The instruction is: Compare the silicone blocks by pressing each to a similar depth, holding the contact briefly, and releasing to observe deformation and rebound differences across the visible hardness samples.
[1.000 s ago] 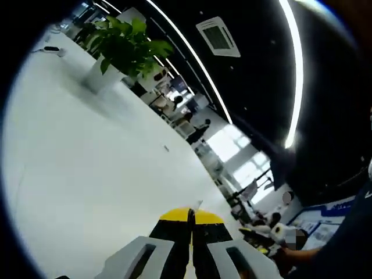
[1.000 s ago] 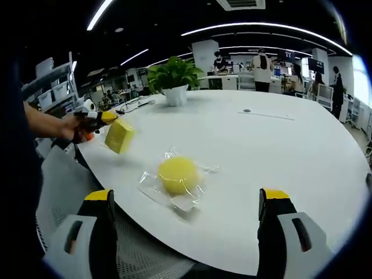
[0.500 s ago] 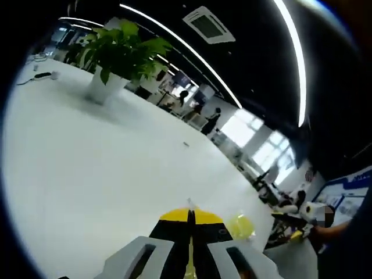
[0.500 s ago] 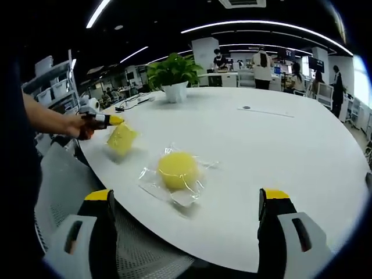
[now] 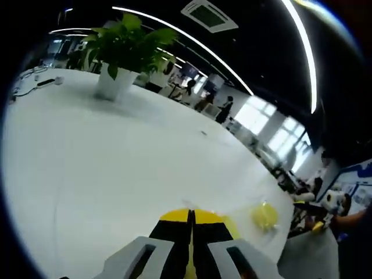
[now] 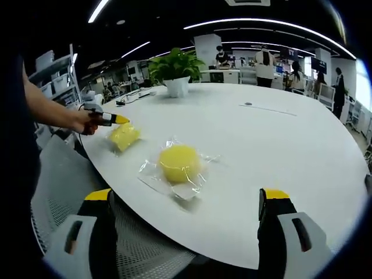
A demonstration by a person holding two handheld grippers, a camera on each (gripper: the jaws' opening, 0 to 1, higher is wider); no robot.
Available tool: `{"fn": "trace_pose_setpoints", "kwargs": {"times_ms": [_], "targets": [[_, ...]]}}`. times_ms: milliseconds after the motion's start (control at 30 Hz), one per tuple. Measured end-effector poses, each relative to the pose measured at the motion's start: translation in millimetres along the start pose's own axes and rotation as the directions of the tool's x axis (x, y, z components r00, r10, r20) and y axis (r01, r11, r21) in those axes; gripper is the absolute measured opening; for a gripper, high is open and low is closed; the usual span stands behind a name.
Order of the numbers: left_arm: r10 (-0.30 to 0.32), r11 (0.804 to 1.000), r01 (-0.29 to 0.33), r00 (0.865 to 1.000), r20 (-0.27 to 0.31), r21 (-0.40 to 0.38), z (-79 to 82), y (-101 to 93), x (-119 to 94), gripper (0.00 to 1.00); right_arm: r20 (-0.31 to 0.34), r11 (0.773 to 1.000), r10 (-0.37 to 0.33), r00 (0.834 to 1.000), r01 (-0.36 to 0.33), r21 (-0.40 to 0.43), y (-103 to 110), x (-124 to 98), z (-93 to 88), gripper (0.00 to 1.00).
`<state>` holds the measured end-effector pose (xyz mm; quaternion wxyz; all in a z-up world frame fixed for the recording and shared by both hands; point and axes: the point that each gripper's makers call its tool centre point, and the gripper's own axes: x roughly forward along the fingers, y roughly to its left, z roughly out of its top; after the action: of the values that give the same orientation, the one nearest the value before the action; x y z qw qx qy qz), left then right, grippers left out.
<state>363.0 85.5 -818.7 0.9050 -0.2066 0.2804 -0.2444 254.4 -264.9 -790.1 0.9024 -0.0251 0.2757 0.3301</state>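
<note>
While the left hand-held gripper (image 6: 119,120) sits at the left of the right gripper view with its yellow tips pressed together beside the wrapped yellow block (image 6: 124,136), the round yellow block (image 6: 179,164) lies in clear film at frame centre on the white tabletop (image 6: 279,151). Both blocks look soft, light and springy; the film is probably slippery, so pressing squarely on top suits them. The right hand-held gripper (image 6: 189,203) stands wide open, holding nothing.
</note>
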Motion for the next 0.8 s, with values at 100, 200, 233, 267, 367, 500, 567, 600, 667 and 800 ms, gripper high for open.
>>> {"fn": "trace_pose_setpoints", "kwargs": {"times_ms": [100,200,233,267,367,500,567,600,667,800], "targets": [[0.015,1.000,-0.015,1.000,-0.018,0.007,-3.2,6.0,1.7,0.00,-0.001,1.000,-0.002,1.000,0.002,0.000,-1.0,0.1,0.0,0.96],[0.031,0.999,-0.030,0.999,-0.036,0.021,-8.2,14.1,2.7,0.00,-0.005,1.000,-0.004,1.000,0.004,0.000,-2.5,0.0,-0.4,0.96],[0.037,0.999,-0.036,0.998,-0.043,0.023,-9.7,15.9,2.7,0.00,-0.005,1.000,-0.005,1.000,0.005,0.000,-3.4,-0.1,-0.6,0.96],[0.039,0.999,-0.038,0.998,-0.047,0.028,-10.2,16.2,2.6,0.00,-0.005,1.000,-0.007,1.000,0.007,0.000,-4.1,-0.2,-0.7,0.96],[0.043,0.999,-0.042,0.998,-0.050,0.029,-11.7,18.3,3.1,0.00,-0.007,1.000,-0.010,1.000,0.010,0.005,-5.4,-0.6,-1.6,0.96],[0.054,0.998,-0.052,0.997,-0.048,0.027,-13.2,20.5,4.0,0.00,-0.009,1.000,-0.006,1.000,0.006,0.011,-5.2,0.9,-3.6,0.96],[0.059,0.998,-0.058,0.997,-0.050,0.030,-14.1,23.2,4.8,0.00,-0.011,1.000,-0.005,1.000,0.005,0.008,-4.3,2.2,-3.7,0.96],[0.060,0.998,-0.059,0.997,-0.051,0.032,-14.5,23.4,5.2,0.00,-0.010,1.000,-0.005,1.000,0.005,0.009,-3.9,2.5,-3.2,0.96],[0.066,0.997,-0.064,0.996,-0.053,0.034,-15.0,24.5,5.9,0.00,-0.008,1.000,-0.005,1.000,0.005,0.009,-3.7,3.0,-3.2,0.96],[0.080,0.996,-0.078,0.995,-0.053,0.035,-16.1,25.6,6.3,0.00,-0.006,1.000,-0.004,1.000,0.005,0.012,-3.8,3.1,-2.7,0.96]]}}
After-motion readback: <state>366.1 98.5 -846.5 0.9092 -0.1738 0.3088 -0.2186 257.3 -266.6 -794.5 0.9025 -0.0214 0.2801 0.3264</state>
